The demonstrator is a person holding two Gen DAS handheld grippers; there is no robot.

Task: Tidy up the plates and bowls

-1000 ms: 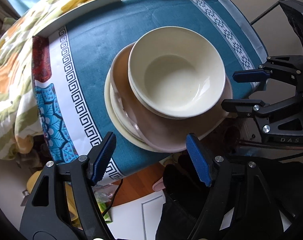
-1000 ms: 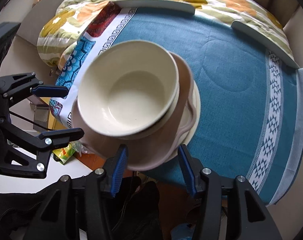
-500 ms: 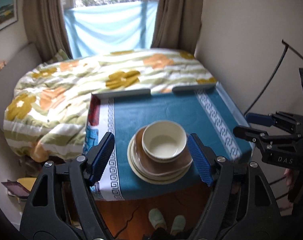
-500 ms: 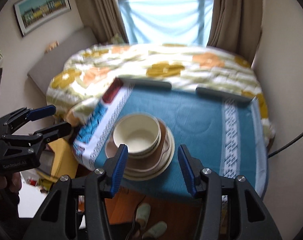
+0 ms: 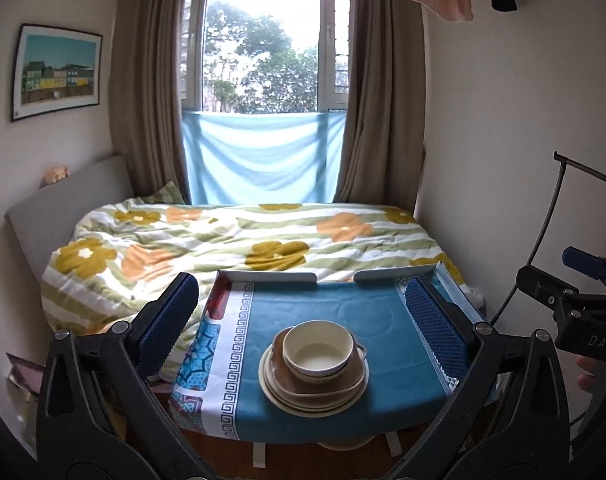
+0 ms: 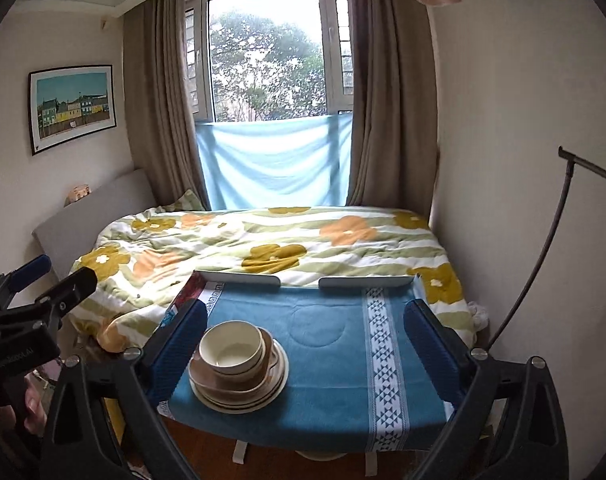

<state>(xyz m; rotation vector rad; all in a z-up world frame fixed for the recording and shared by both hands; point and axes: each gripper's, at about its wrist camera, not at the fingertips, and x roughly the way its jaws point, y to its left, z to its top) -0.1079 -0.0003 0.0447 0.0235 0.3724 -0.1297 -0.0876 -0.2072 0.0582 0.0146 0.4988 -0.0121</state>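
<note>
Cream ceramic bowl (image 5: 317, 347) atop brown dish and cream plates (image 5: 313, 394), stacked near front edge of blue-clothed table (image 5: 387, 328), left gripper (image 5: 303, 328) and right gripper (image 6: 309, 344) jaws opening, nothing between them

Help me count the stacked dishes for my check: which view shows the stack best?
The left wrist view: the stack sits centred between the fingers, unobstructed. In the right wrist view, the stack sits off to the left, with a blue pad crowding its edge.
</note>
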